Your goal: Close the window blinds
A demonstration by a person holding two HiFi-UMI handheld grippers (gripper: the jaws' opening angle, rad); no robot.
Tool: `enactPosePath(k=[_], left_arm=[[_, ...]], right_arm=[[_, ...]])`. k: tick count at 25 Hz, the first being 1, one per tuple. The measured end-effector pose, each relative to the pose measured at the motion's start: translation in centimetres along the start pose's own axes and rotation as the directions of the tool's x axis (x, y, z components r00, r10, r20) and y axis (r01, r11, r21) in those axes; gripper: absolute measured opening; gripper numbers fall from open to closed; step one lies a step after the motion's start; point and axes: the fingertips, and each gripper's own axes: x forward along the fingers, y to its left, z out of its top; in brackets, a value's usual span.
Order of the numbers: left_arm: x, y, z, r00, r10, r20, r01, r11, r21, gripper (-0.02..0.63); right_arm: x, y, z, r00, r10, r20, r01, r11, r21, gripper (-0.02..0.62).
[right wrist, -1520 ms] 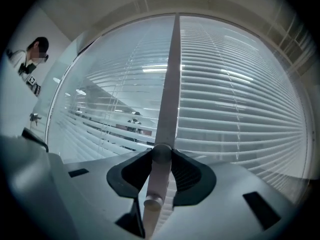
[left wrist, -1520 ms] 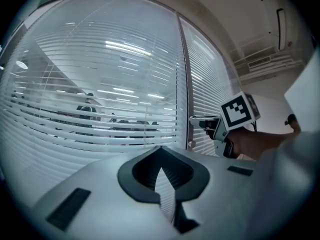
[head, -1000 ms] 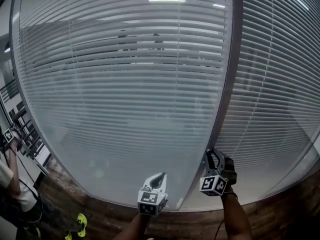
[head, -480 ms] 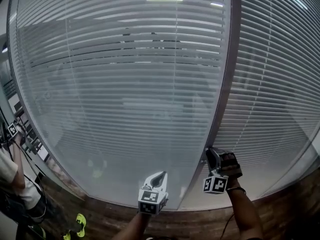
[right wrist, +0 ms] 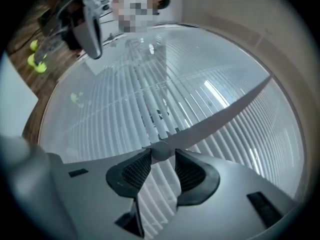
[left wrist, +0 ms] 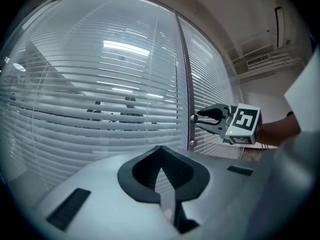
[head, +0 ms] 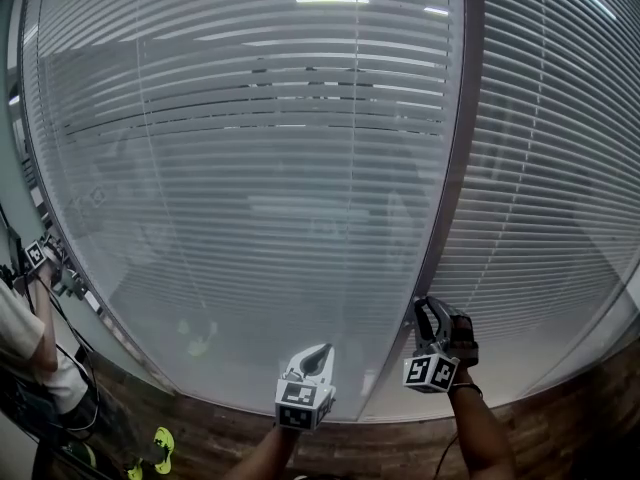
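Note:
Grey slatted blinds hang behind the curved glass, split by a grey upright frame post. At the post's lower end, my right gripper reaches to a small round knob. In the right gripper view, the jaws press on that knob from both sides. The left gripper view shows the same grip from the side. My left gripper hovers low in front of the left pane, away from the glass. Its jaws meet at the tips with nothing between them.
A second blind pane lies right of the post. A smaller fitting sits on the post below the held knob. A person stands at the far left on the wooden floor, wearing yellow-green shoes.
My right gripper rose slightly at the post, then settled back, still at the knob. The slats low in the left pane show more distinctly. The person at the left shifted.

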Motion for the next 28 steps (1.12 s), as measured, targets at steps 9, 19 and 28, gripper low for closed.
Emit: enactPosePath(k=[9,19,28], left_arm=[[0.2,-1.3,-0.1,1.0,-0.017,-0.005,0.017,1.0,-0.003,0.0],[0.1,-0.9,-0.6,1.0,-0.008,-0.014,0.008,1.0,-0.004,0.0],[0.0,-0.6,-0.8,1.0,0.006,-0.013,-0.006,1.0,-0.019,0.0]], right_arm=[[1.0,-0.1,-0.5,0.998,-0.065,-0.008,0.051,0.697,0.716,0.146],[0.8,-1.2,-0.8,0.988,-0.134,-0.072,0.128,0.47,0.873,0.127],[0.7,-0.7,0.0,0.993,-0.116,-0.014,0.096,0.747,0.658,0.126]])
